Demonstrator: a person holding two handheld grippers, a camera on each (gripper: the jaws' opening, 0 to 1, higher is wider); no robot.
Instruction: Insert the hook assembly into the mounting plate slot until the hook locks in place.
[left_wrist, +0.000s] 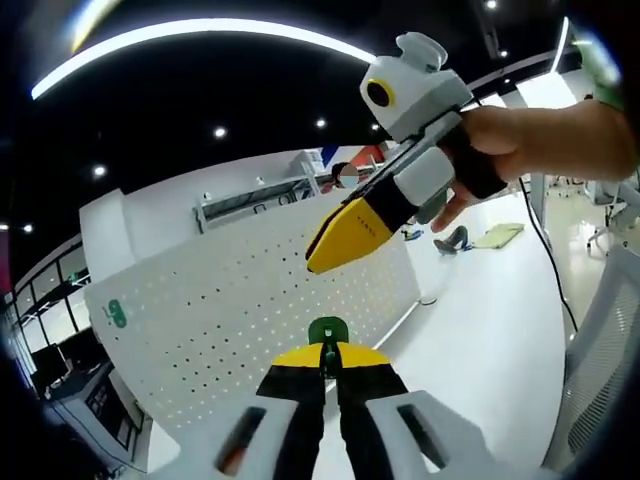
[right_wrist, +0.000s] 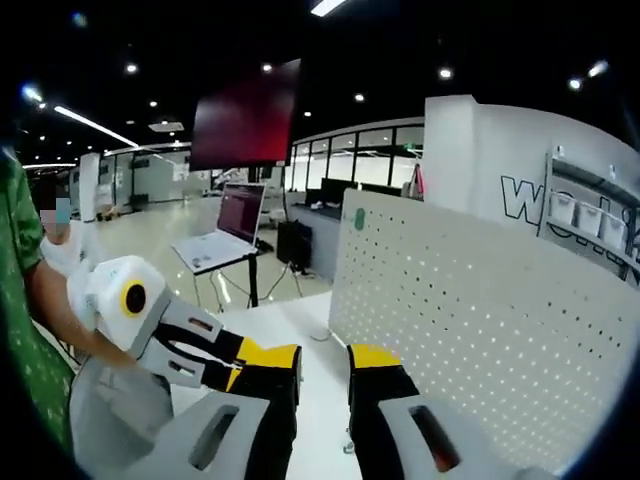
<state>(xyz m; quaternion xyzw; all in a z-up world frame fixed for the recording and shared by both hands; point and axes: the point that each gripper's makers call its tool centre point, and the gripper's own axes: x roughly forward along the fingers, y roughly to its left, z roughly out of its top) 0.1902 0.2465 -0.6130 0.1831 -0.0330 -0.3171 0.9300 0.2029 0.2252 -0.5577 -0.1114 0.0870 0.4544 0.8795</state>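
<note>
Left gripper (left_wrist: 331, 352) is pinching a small green hook piece (left_wrist: 327, 329) before the white perforated pegboard plate (left_wrist: 240, 300).

The left jaws are closing narrowly on the hook, just near the plate standing on the white worktop (left_wrist: 480, 320). The right gripper (right_wrist: 324, 362) is hanging apart with jaws parted, holding nothing, beside the plate.

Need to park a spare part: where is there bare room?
The white tabletop beside the pegboard lies bare. Crowded: before the board's face, where the left gripper, shut on the green hook, is close to the right gripper.
</note>
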